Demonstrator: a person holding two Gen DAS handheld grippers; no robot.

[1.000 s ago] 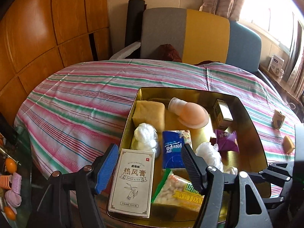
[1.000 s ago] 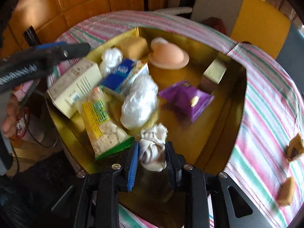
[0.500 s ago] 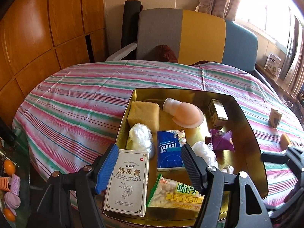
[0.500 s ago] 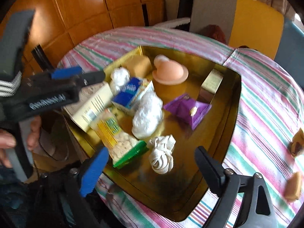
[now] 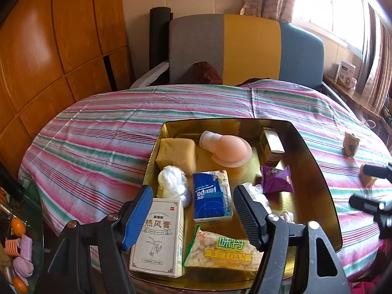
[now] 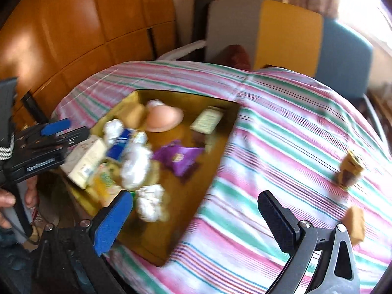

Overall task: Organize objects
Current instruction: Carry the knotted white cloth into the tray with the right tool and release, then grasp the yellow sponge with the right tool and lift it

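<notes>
A gold tray (image 5: 316,161) on the striped cloth holds several items, among them a white box (image 5: 159,235), a blue tissue pack (image 5: 212,196), a snack bag (image 5: 220,250) and a purple packet (image 5: 276,180). My left gripper (image 5: 192,208) hovers open over the tray's near end, gripping nothing. My right gripper (image 6: 194,203) hangs over the tray's right edge, its jaws opening wide with nothing between them. The white rope bundle (image 6: 149,203) lies loose in the tray beside its blue finger. A brown packet (image 6: 350,169) and a tan block (image 6: 355,223) lie on the cloth to the right.
A grey, yellow and blue chair (image 5: 247,49) stands behind the round table (image 5: 98,134). Wooden panels (image 5: 49,49) line the left wall. A glass side table with oranges (image 5: 17,225) is at the lower left. A hand (image 6: 7,201) holds the left gripper's handle.
The right gripper let go of the white rope bundle, which now lies in the tray. It opened wide and drew up and to the right. The left gripper barely moved.
</notes>
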